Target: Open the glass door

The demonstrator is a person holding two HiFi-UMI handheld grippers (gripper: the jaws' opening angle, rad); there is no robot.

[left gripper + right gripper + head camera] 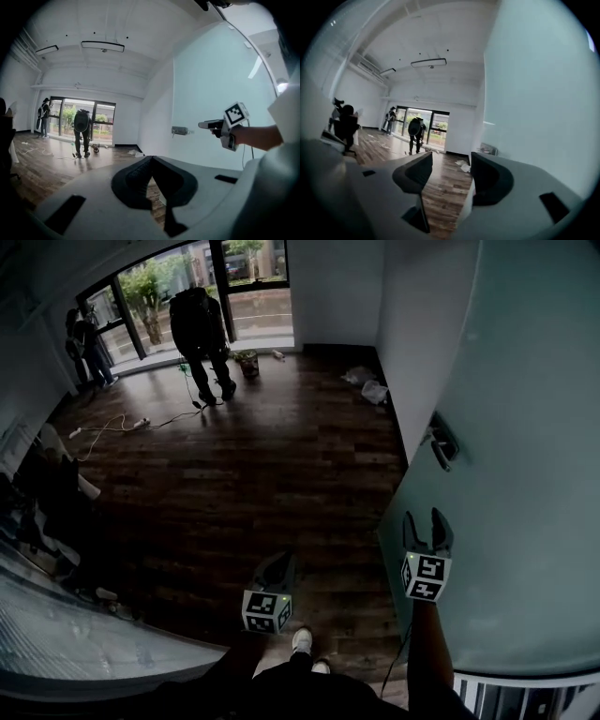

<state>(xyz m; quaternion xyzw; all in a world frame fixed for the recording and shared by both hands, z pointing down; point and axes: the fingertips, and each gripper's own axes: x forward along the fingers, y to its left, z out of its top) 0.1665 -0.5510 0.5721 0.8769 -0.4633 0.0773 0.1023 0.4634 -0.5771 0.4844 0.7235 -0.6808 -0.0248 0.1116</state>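
The glass door is a tall frosted pale panel on the right, standing ajar, with a metal handle partway up its edge. My right gripper hovers just in front of the door face, short of the handle and not touching it; its jaws stand open with nothing between them. In the right gripper view the door fills the right side, with the handle small beyond the gripper. My left gripper hangs over the wooden floor, jaws shut and empty. The left gripper view shows the handle and the right gripper.
A white wall adjoins the door. Crumpled papers lie at its foot. A person bends near a potted plant by the windows; another person stands left. A cable trails on the floor. A dark chair stands at left.
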